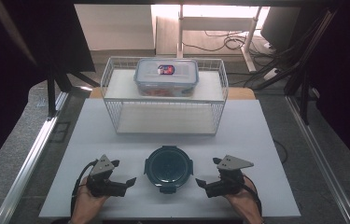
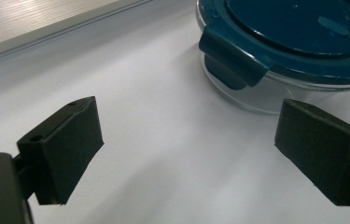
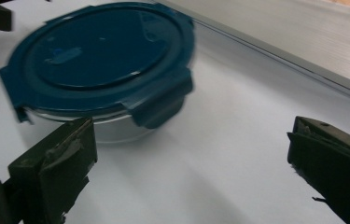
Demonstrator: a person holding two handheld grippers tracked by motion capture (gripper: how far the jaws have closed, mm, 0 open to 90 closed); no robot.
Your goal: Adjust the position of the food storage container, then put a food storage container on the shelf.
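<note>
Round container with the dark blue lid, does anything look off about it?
Nothing stands out: the round clear container with the dark blue clip lid sits flat on the white table, lid on, no spill, between both open grippers.

A lab recording bay: black curtains [image 1: 18, 51] flank a white table [image 1: 256, 140] on aluminium rails [image 1: 32, 154], with loose cables [image 1: 228, 42] behind.

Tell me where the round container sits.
In the high view, the round container sits near the table's front edge, between the left gripper and right gripper, before the wire rack.

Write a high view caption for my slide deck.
Two open tools flank a round blue-lidded container.
</note>
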